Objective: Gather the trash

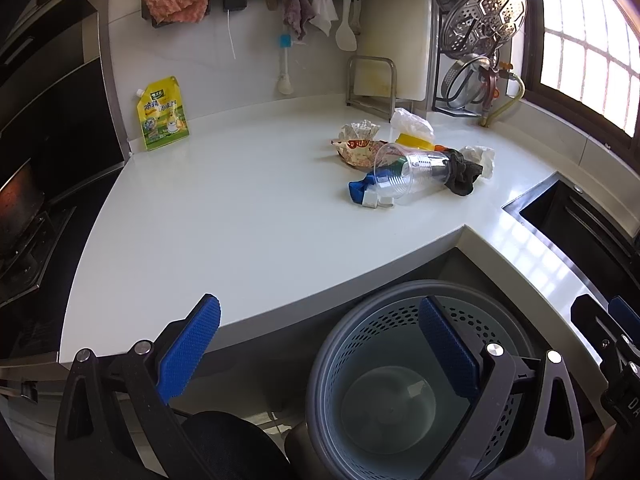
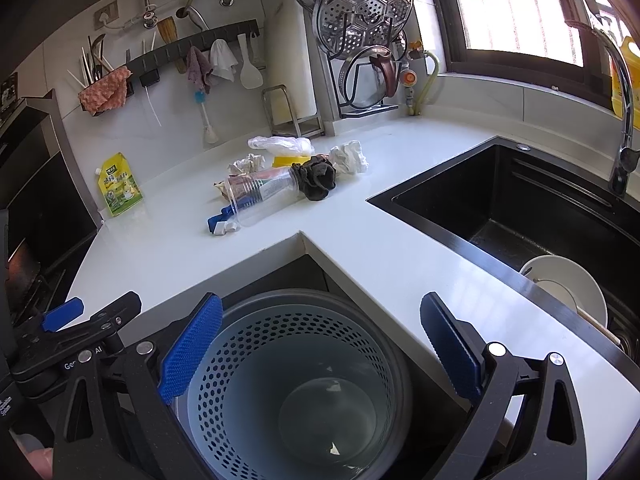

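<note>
Perforated bin (image 2: pixel 296 380) empty below bench (image 1: pixel 224 216) inner corner; both tools, left tool (image 1: pixel 320 344) and right tool (image 2: pixel 320 344), gaping, holding nothing. Nothing collected yet. Next: reach clear cup (image 1: pixel 404 172) in trash pile towards bench's back edge.

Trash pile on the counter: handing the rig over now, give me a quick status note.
Left gripper: open, holding nothing, over the bin. Right gripper: open, holding nothing, also over the bin.
Trash is all in one pile on the counter, by the back wall: clear plastic cup on its side, dark rag, blue wrapper, crumpled paper, plastic bag, yellow lid.
Bin stands below the counter's inner corner and looks nearly empty.
Done: nothing visibly collected. Left: the whole pile.
</note>
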`<state>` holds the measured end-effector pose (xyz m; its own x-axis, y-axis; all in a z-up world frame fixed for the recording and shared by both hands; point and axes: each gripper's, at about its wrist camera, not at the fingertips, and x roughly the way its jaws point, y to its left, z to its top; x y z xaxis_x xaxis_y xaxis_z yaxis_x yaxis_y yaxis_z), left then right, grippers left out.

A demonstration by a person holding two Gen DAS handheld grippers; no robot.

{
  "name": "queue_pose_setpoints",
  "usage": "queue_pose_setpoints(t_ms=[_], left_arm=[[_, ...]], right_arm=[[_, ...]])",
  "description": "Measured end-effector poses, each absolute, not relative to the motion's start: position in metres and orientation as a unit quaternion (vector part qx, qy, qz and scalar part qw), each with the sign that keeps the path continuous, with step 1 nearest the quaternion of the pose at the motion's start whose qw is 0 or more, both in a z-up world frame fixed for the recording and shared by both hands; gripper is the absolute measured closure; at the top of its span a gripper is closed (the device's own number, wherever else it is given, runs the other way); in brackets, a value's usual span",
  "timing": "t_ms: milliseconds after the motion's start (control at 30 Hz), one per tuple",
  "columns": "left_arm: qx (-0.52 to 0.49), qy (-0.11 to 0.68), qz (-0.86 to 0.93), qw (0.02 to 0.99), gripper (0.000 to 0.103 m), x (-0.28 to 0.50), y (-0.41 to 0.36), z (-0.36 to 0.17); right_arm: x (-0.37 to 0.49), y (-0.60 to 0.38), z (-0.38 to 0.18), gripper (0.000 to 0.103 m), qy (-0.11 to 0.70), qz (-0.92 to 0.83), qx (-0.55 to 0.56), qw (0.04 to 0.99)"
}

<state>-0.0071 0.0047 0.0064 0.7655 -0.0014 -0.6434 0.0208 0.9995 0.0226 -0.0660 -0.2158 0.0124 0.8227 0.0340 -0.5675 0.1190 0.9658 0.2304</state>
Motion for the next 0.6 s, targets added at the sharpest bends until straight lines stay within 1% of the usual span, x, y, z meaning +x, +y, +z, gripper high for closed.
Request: queue_pose_setpoints(t_ms=[600], left_arm=[[0.011,0.337,-0.003,0.941,0.006,-0.0151,0.0082,0.0098]], right_arm=[[-0.0704,-0.2126,0.0147,0.008,0.291,-0.020,0.128,0.948]])
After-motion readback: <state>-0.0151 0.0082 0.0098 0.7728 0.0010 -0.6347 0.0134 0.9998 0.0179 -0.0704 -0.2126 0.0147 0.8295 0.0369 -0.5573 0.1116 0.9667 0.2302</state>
